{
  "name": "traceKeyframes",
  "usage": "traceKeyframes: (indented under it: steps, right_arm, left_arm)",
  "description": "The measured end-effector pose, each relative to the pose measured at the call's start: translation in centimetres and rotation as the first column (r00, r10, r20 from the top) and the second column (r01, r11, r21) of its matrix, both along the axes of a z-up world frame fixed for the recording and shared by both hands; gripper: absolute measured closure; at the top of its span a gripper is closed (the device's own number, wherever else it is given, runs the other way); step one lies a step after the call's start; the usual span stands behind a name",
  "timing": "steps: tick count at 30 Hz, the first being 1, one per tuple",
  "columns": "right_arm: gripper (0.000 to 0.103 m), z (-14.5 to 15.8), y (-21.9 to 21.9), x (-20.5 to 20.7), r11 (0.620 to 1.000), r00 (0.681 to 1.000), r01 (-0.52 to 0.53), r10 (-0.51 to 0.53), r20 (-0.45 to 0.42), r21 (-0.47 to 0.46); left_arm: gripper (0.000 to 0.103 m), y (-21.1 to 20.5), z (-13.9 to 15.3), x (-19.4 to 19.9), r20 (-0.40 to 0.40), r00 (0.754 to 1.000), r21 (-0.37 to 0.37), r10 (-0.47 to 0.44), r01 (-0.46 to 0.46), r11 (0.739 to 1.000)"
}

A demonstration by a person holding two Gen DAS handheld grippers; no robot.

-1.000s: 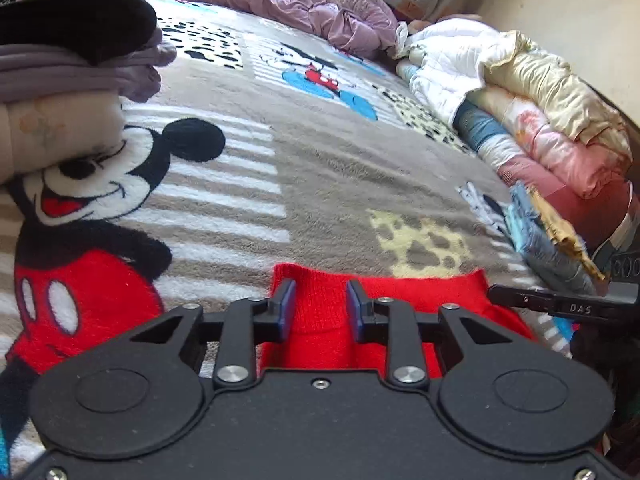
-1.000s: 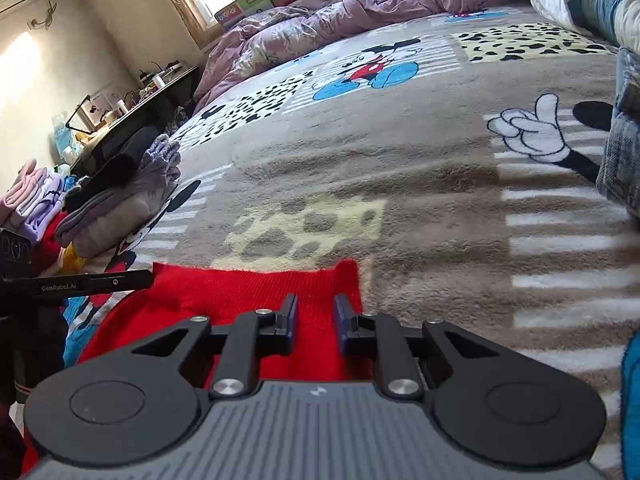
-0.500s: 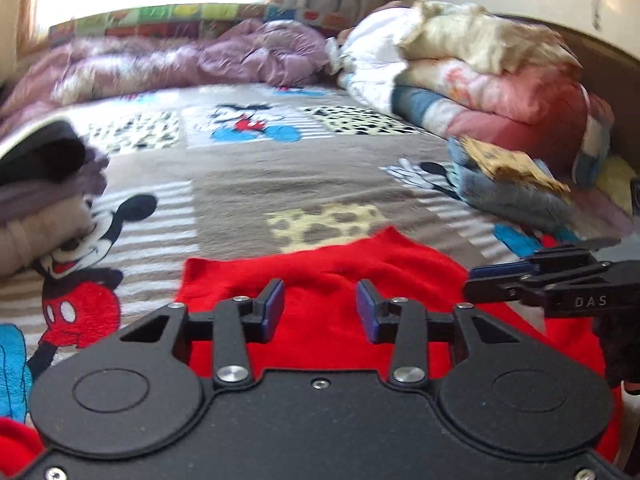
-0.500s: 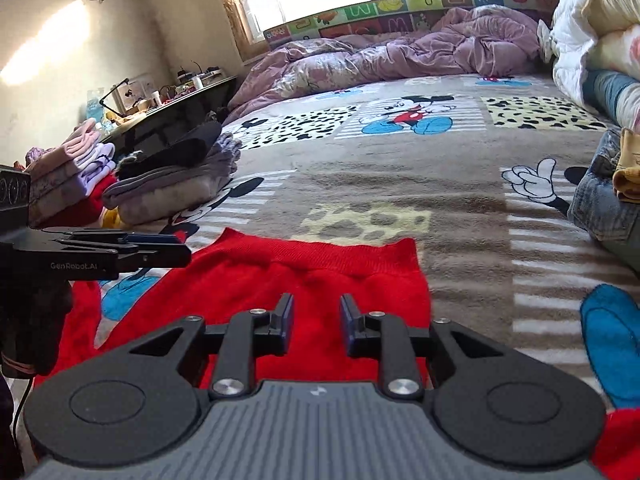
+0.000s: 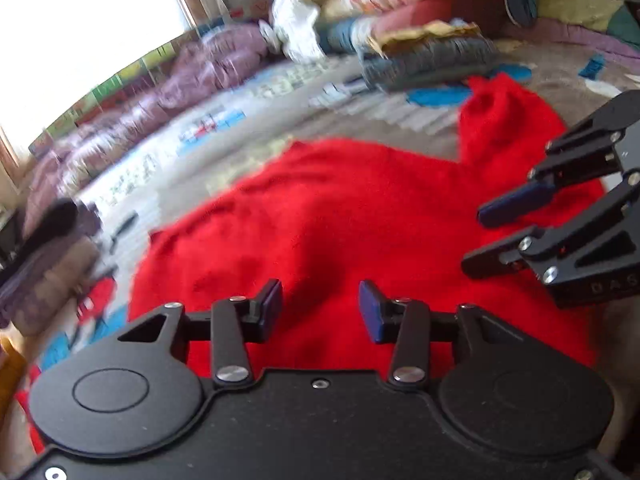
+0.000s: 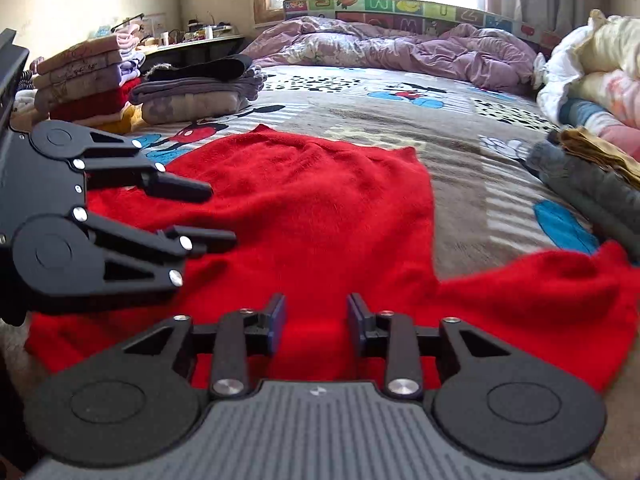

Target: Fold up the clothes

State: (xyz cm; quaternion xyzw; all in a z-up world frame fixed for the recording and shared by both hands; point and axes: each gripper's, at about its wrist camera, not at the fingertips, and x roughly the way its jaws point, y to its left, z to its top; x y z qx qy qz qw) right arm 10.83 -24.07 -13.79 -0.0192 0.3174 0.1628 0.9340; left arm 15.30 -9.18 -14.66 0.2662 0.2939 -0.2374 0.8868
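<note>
A red sweater (image 5: 360,208) lies spread flat on the cartoon-print blanket (image 6: 460,136), one sleeve (image 6: 540,284) reaching out to the right. My left gripper (image 5: 319,300) hovers over the sweater's near part. Its jaws are opening with nothing pinched between them, only red cloth lying beneath. My right gripper (image 6: 316,312) is likewise over the near hem, jaws opening and empty. Each gripper shows in the other's view: the right gripper (image 5: 474,240) at the right edge, the left gripper (image 6: 222,216) at the left, both above the sweater (image 6: 312,208).
Folded clothes (image 6: 192,92) and a taller folded stack (image 6: 80,76) sit at the left of the bed. A purple duvet (image 6: 400,48) lies at the back. Rolled bedding (image 6: 592,80) and folded grey clothes (image 6: 592,188) line the right side.
Both grippers have drawn back toward the near edge and their jaws have widened. The red sweater, earlier only a hem strip, now lies stretched out in front. The left view has rolled.
</note>
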Motion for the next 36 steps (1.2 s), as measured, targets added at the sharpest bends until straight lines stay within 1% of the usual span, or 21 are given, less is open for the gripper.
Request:
traceKeyframes:
  steps: [2,3,5,6,11,12,14,15,16,18,21,24,26,28,29,30,32,33,34,35,36]
  right_arm:
    - [0.063,-0.1,-0.2,-1.7,1.0,1.0,0.002,-0.002,0.003,-0.027]
    - [0.06,-0.2,-0.3,-2.3,0.999,1.0,0.01,-0.01,0.001,-0.038]
    - [0.058,-0.3,-0.6,-3.6,0.998,1.0,0.028,-0.028,-0.004,-0.06]
    - [0.057,-0.3,-0.9,-4.1,0.998,0.999,0.037,-0.038,-0.006,-0.052]
    - [0.056,-0.1,-1.7,-6.5,0.997,0.998,0.061,-0.061,0.004,-0.048]
    - [0.056,-0.1,-1.6,-6.9,0.996,0.998,0.065,-0.064,0.009,-0.057]
    - [0.055,-0.1,-1.3,-7.7,0.994,0.997,0.073,-0.072,0.017,-0.082]
    - [0.052,-0.1,-1.2,-8.0,0.993,0.997,0.079,-0.078,0.015,-0.093]
    - [0.051,-0.1,-1.0,-8.3,0.991,0.996,0.085,-0.085,0.012,-0.104]
    - [0.05,-0.2,-0.5,-8.8,0.986,0.995,0.096,-0.097,0.0,-0.138]
    - [0.051,0.9,0.1,-9.9,0.984,0.992,0.11,-0.101,0.07,-0.14]
    - [0.052,2.0,1.1,-10.6,0.989,0.985,0.093,-0.074,0.159,-0.117]
    - [0.052,2.3,2.0,-10.9,0.993,0.979,0.058,-0.035,0.203,-0.106]
    - [0.052,2.2,3.2,-10.7,0.995,0.975,0.004,0.018,0.22,-0.097]
    - [0.053,1.9,3.9,-10.5,0.995,0.977,-0.025,0.044,0.21,-0.094]
    - [0.055,1.4,4.4,-10.2,0.994,0.98,-0.052,0.069,0.187,-0.095]
    - [0.056,0.1,5.2,-9.5,0.991,0.992,-0.081,0.091,0.092,-0.109]
    - [0.054,-0.7,5.4,-9.3,0.99,0.995,-0.089,0.093,0.038,-0.114]
    - [0.053,-0.7,5.3,-9.4,0.99,0.996,-0.086,0.09,0.028,-0.108]
    - [0.053,-0.6,5.1,-9.6,0.992,0.996,-0.082,0.085,0.025,-0.099]
    - [0.054,-0.5,4.9,-9.8,0.993,0.996,-0.078,0.081,0.022,-0.091]
  left_arm:
    - [0.061,0.5,-0.1,-1.0,-0.002,1.0,-0.017,0.031,-0.031,0.999]
    - [0.061,0.7,0.1,-1.5,-0.012,0.999,-0.027,0.036,-0.036,0.999]
    - [0.06,1.1,0.5,-2.5,-0.031,0.999,-0.049,0.043,-0.044,0.998]
    - [0.06,1.3,0.4,-3.2,-0.043,0.998,-0.061,0.056,-0.058,0.996]
    - [0.06,2.1,-0.1,-6.5,-0.062,0.993,-0.102,0.097,-0.103,0.989]
    - [0.058,2.4,-0.2,-7.2,-0.064,0.992,-0.11,0.106,-0.112,0.988]
    - [0.057,2.7,-0.4,-8.3,-0.067,0.992,-0.121,0.107,-0.115,0.986]
    - [0.057,2.9,-0.5,-9.0,-0.064,0.992,-0.125,0.105,-0.113,0.986]
    - [0.057,3.1,-0.4,-9.5,-0.061,0.993,-0.124,0.101,-0.108,0.986]
    - [0.056,4.0,0.5,-10.2,-0.084,0.993,-0.152,0.089,-0.101,0.983]
    - [0.055,6.2,2.2,-10.9,-0.083,0.988,-0.257,0.129,-0.146,0.955]
    - [0.054,7.6,2.9,-10.8,-0.061,0.982,-0.323,0.181,-0.19,0.927]
    - [0.054,7.8,2.6,-10.2,-0.079,0.977,-0.344,0.199,-0.214,0.914]
    - [0.052,7.9,1.8,-9.8,-0.1,0.972,-0.354,0.213,-0.235,0.905]
    - [0.051,7.9,1.1,-9.6,-0.115,0.971,-0.344,0.21,-0.237,0.909]
    - [0.047,7.6,0.2,-9.4,-0.144,0.968,-0.317,0.205,-0.241,0.917]
    - [0.044,7.3,-0.8,-9.9,-0.121,0.974,-0.277,0.194,-0.221,0.935]
    - [0.041,7.0,-0.8,-10.2,-0.109,0.976,-0.26,0.188,-0.21,0.943]
    - [0.035,6.7,-0.7,-10.4,-0.107,0.978,-0.243,0.178,-0.199,0.949]
    - [0.033,6.7,-0.6,-10.6,-0.105,0.98,-0.24,0.167,-0.188,0.952]
    - [0.032,6.8,-0.4,-10.8,-0.104,0.982,-0.24,0.155,-0.176,0.955]
